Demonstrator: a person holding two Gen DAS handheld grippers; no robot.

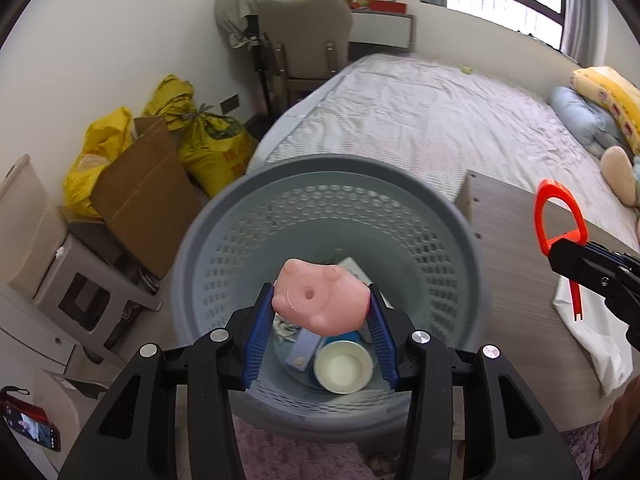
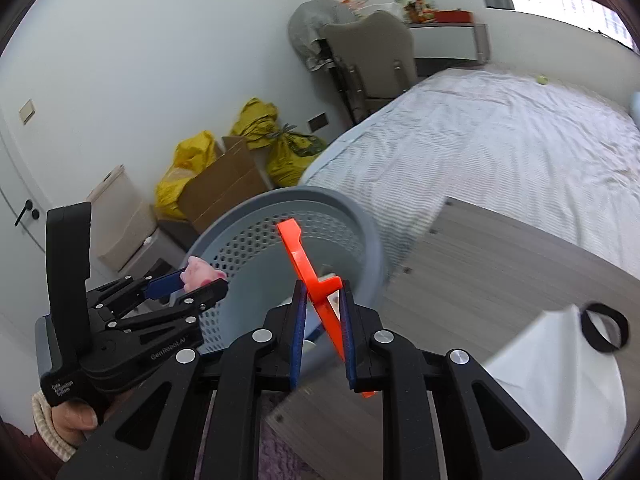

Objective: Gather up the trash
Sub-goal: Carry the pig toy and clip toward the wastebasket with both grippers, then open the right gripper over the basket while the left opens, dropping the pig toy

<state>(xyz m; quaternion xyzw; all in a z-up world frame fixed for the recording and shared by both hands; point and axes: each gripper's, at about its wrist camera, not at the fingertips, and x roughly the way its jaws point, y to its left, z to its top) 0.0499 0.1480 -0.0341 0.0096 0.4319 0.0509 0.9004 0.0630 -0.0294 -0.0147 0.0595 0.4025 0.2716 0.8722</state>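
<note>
A bedroom, seen over a wood-grain tabletop (image 2: 500, 264) beside the bed (image 1: 420, 120). Nearest, the left gripper (image 1: 320, 308) pinches a pink pig toy (image 1: 316, 300) above the grey perforated bin (image 1: 256, 208), which already holds a paper cup (image 1: 343, 366). The right gripper (image 2: 322, 320) is clamped on an orange plastic tool (image 2: 308, 268) by the bin's rim. Yellow sacks (image 1: 212, 144) stand against the far wall.

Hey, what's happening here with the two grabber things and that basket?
A person is clearing trash with a gripper in each hand. The left gripper has its jaws clamped on a pink pig toy, held above the grey basket, which already contains a cup and scraps. The right gripper pinches an orange plastic piece near the basket's rim, beside the wooden table.
</note>
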